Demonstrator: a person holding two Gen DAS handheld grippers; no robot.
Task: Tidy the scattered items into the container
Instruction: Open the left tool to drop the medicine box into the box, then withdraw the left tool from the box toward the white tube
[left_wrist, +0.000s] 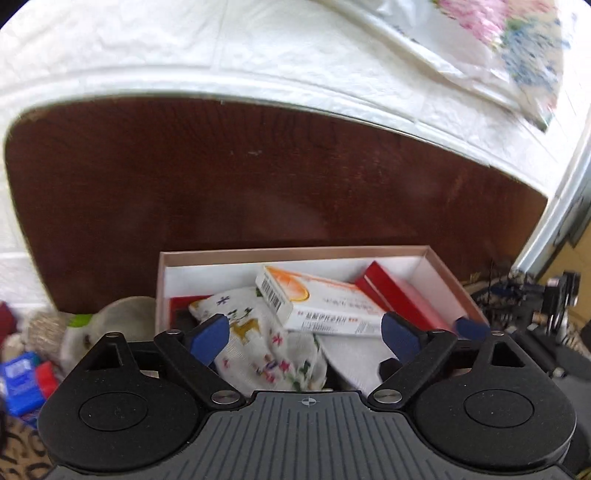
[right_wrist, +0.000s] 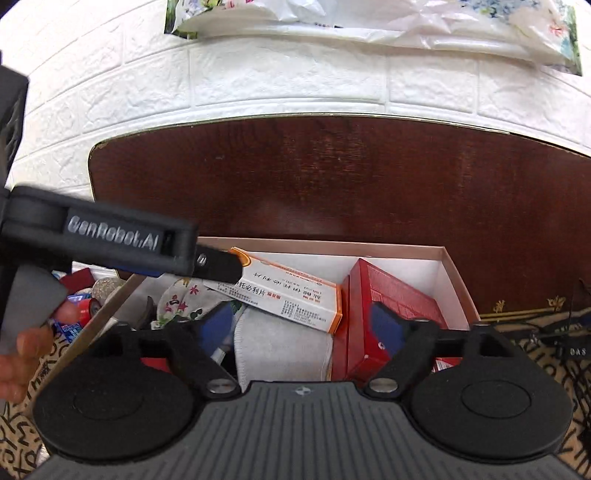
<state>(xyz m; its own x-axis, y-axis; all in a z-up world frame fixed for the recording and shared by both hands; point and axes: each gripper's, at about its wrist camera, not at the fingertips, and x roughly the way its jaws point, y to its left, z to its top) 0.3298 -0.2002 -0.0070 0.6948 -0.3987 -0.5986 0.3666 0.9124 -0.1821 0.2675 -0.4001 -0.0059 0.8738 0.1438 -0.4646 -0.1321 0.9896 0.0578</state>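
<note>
A shallow cardboard box with a pinkish rim stands against a dark wooden panel. Inside lie a white and orange medicine carton, a red box, a floral cloth and a grey-white cloth. My left gripper hangs open over the floral cloth and the carton, its blue pads touching neither. My right gripper is open above the grey-white cloth and the red box. In the right wrist view the left gripper's body reaches in from the left, held by a hand.
Behind the box rise the brown wooden panel and a white brick wall with a floral plastic bag hanging on it. Loose items lie to the left of the box, among them a blue packet. Black equipment stands at the right.
</note>
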